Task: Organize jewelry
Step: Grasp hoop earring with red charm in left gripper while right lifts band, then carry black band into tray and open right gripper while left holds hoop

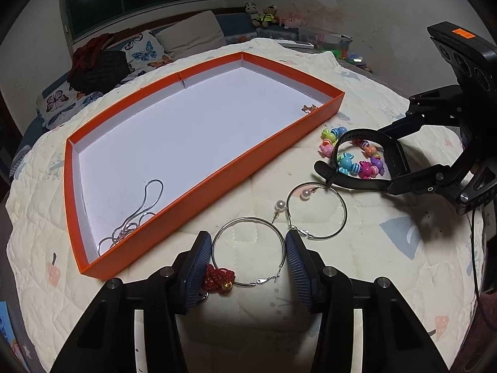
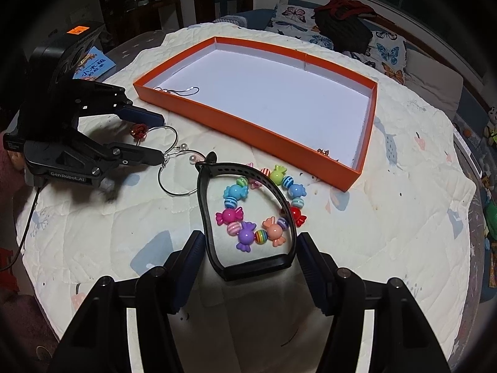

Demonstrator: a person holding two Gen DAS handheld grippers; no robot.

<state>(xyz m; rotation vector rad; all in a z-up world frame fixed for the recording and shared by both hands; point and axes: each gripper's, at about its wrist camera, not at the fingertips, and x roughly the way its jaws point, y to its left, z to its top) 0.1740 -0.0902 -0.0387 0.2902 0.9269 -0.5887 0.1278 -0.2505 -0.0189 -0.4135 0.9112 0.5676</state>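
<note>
A silver hoop earring [image 1: 214,242] with a pearl lies on the quilt between the blue pads of my left gripper [image 1: 248,245]. Both pads touch its rim, so the gripper is shut on it. A red knot charm [image 1: 217,279] sits against the left pad. A second pearl hoop [image 1: 343,214] lies just beyond. My right gripper [image 2: 251,237] is shut on a black watch band [image 2: 257,267], a pad against each side. A candy-bead bracelet [image 2: 245,236] lies inside and under the band's loop. The orange tray [image 1: 192,192] holds a silver chain [image 1: 139,217] and a small earring [image 1: 309,108].
Everything rests on a cream quilted bed cover [image 2: 388,217]. The tray lies beyond both grippers. A blue booklet [image 2: 93,65] lies at the bed's left edge in the right wrist view. Butterfly pillows [image 1: 146,52] and a dark bag [image 1: 99,71] sit behind the tray.
</note>
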